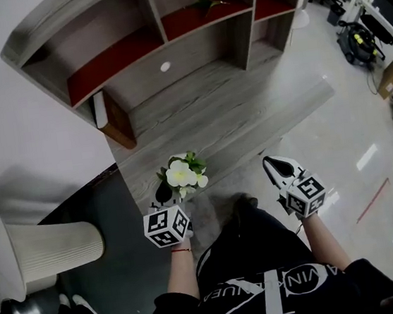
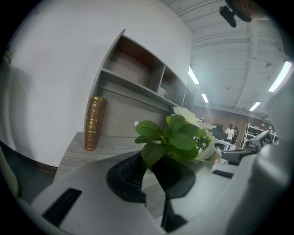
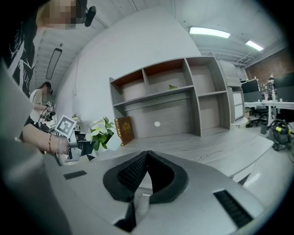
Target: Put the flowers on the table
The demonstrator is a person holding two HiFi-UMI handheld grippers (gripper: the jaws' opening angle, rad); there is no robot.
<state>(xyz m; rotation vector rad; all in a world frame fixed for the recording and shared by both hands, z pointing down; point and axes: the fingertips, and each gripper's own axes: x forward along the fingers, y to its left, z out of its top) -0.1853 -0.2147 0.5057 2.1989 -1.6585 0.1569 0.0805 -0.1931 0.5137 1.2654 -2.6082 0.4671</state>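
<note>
- My left gripper (image 1: 164,191) is closed narrow on the stems of the small bunch of white flowers with green leaves (image 1: 183,173). The blooms rise out of its jaws at 12 o'clock.
- The flowers are over the near left corner of the grey wood-grain table (image 1: 247,104), at its 7 o'clock. I cannot tell whether they touch it.
- My right gripper (image 1: 274,164) is at 3 o'clock of the flowers, well apart from them. Its jaws are pressed together with nothing between them.
- 1 brown book with a gilt spine (image 1: 116,123) stands upright at 11 o'clock of the flowers, under the grey shelf unit (image 1: 58,17) at the table's back.
- 1 green leafy sprig (image 1: 207,2) lies in the middle upper compartment, at 12 o'clock.
</note>
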